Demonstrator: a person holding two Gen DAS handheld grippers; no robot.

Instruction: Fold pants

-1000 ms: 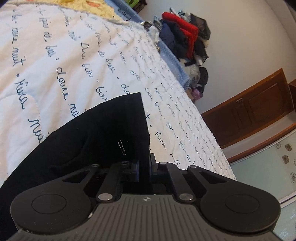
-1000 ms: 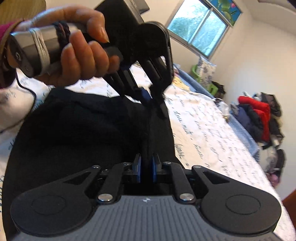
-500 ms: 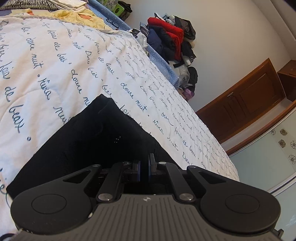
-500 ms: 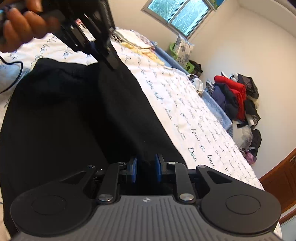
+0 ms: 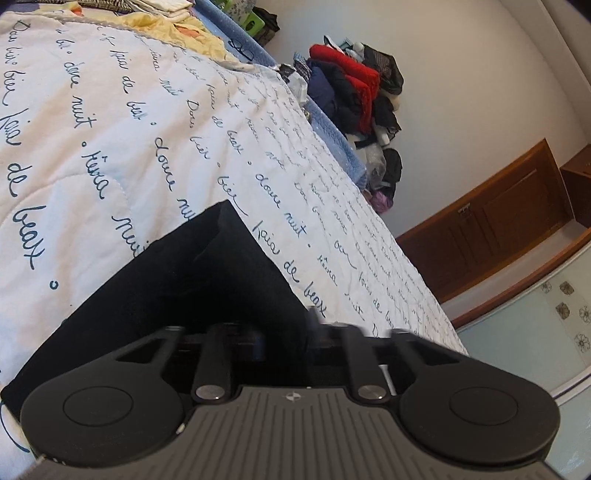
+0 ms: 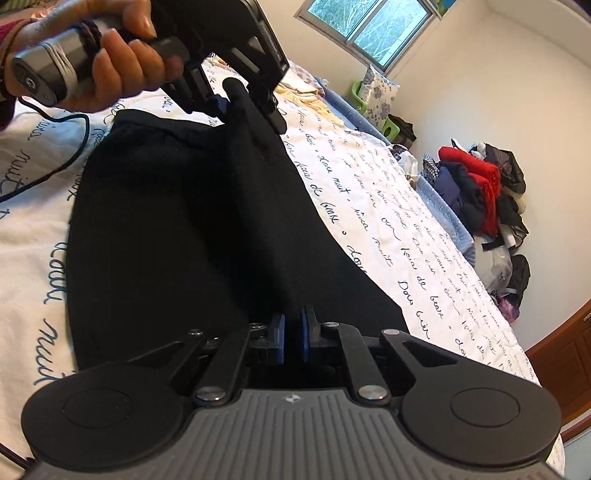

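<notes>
Black pants (image 6: pixel 177 236) lie folded lengthwise on a white quilt with blue script (image 5: pixel 110 122). In the right wrist view my right gripper (image 6: pixel 292 332) is shut on the near edge of the pants, its blue pads pinching the cloth. At the far end the left gripper (image 6: pixel 245 110), held by a hand, has its jaws spread around a raised fold of the pants. In the left wrist view the pants (image 5: pixel 192 280) run under my left gripper (image 5: pixel 286 336), whose fingers stand apart and blurred.
A pile of red, navy and black clothes (image 5: pixel 354 88) lies beyond the bed's far edge by the wall. Folded light cloths (image 5: pixel 159 7) lie at the head of the bed. A wooden door (image 5: pixel 498 221) and a window (image 6: pixel 369 26) are behind.
My left gripper's jaws have spread apart from their shut grip on the pants. The left gripper has moved back toward the middle of the bed. My right gripper still pinches the near edge.
</notes>
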